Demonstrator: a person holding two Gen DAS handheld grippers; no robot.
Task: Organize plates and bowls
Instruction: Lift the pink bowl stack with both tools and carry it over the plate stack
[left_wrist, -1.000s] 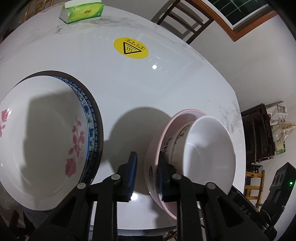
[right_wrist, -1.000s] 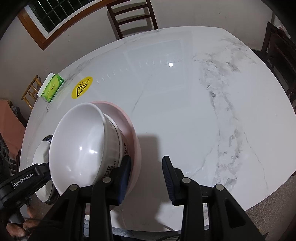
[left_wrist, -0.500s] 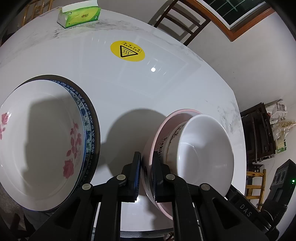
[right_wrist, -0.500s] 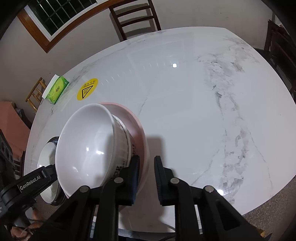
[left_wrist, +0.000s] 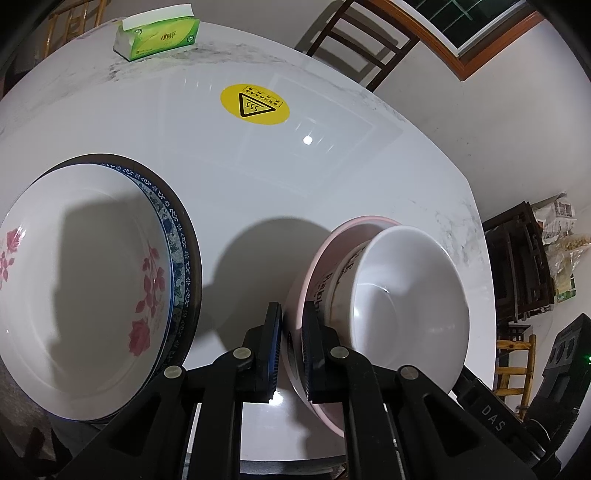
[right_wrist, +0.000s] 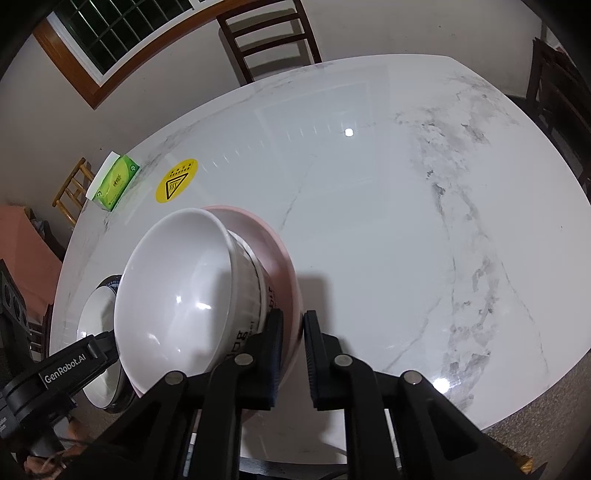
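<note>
Pinching the pink plate (left_wrist: 314, 273) on opposite sides, the left fingers (left_wrist: 291, 350) and the right fingers (right_wrist: 293, 354) are both closed tight on its rim. A white bowl (right_wrist: 177, 291) sits in the plate, which looks tilted over the marble bench (right_wrist: 369, 206). To the left, a rose-patterned bowl (left_wrist: 74, 280) rests in a blue-rimmed plate (left_wrist: 181, 251), with a yellow sticker (left_wrist: 255, 104) and green tissue pack (left_wrist: 159, 35) farther back.
</note>
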